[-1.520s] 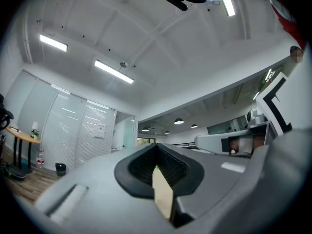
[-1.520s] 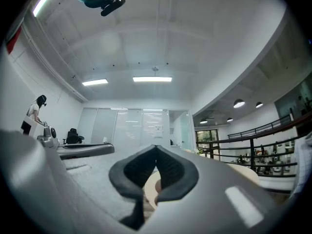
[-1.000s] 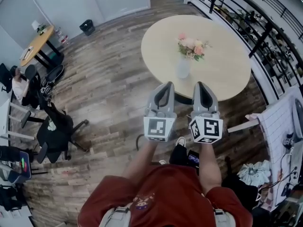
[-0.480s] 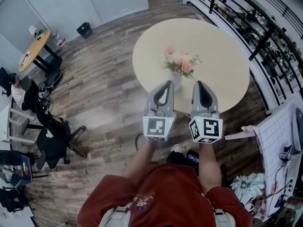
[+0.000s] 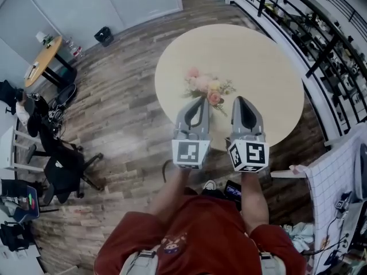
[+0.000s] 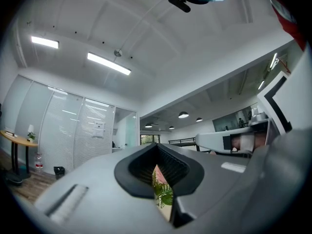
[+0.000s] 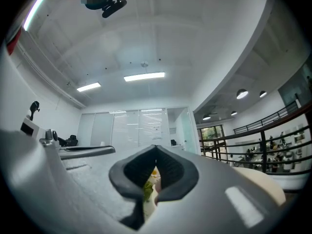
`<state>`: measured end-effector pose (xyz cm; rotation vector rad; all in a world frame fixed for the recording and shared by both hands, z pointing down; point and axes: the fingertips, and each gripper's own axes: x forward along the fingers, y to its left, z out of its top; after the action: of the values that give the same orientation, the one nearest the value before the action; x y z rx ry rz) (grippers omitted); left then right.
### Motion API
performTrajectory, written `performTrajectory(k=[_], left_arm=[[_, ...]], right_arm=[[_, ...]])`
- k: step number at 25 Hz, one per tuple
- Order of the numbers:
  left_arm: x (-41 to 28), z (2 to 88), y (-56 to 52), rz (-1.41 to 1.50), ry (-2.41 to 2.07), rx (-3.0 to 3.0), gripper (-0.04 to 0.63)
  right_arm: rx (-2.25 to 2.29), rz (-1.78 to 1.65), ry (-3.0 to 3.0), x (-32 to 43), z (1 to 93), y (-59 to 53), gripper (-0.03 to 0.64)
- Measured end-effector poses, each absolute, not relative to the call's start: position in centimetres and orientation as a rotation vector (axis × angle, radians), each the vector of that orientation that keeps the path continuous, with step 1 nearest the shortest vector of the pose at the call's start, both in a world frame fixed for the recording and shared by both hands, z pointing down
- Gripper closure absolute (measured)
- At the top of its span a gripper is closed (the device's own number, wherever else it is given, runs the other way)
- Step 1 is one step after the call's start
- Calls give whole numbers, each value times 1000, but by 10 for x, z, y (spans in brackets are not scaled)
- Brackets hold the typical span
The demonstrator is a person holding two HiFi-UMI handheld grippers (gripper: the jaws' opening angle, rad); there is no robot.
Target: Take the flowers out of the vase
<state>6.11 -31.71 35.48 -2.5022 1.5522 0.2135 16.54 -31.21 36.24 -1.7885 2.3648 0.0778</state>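
1. The wood floor [image 5: 126, 113] lay open on the left of the round table [image 5: 258, 62], bare as far as the office chairs [image 5: 66, 165] and the glass partition [image 5: 97, 4].
2. A black railing [image 5: 321, 44] ran close along the table's far right side, leaving little room there.
3. The left gripper [image 5: 200, 102] had its jaws pressed together on nothing. Its tip pointed at the flowers [image 5: 203, 87] from the table's near edge.
4. The right gripper [image 5: 241, 100] was likewise closed and empty, over bare tabletop to the right of the flowers.
5. The flowers were pink, peach and yellow blooms with green leaves, standing towards the table's near-left edge. The head view hid the vase behind the left gripper.
6. Each gripper view showed only a sliver of leaves and blossom below its closed tips, plus the ceiling lights [image 6: 108, 63]. Only the head view showed the table's outline and the floor.
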Motion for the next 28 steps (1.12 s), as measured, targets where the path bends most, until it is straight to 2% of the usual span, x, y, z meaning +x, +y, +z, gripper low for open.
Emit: performTrajectory(k=[16, 23, 28], left_arm=[[45, 356, -333, 231, 1509, -2538, 591], [39, 365, -334, 229, 1504, -2557, 591], [31, 368, -337, 223, 1527, -2561, 591]], right_arm=[[-1835, 116, 2311, 157, 362, -325, 614], [-1784, 46, 2330, 162, 390, -312, 397], [-1759, -19, 2451, 146, 425, -311, 316]])
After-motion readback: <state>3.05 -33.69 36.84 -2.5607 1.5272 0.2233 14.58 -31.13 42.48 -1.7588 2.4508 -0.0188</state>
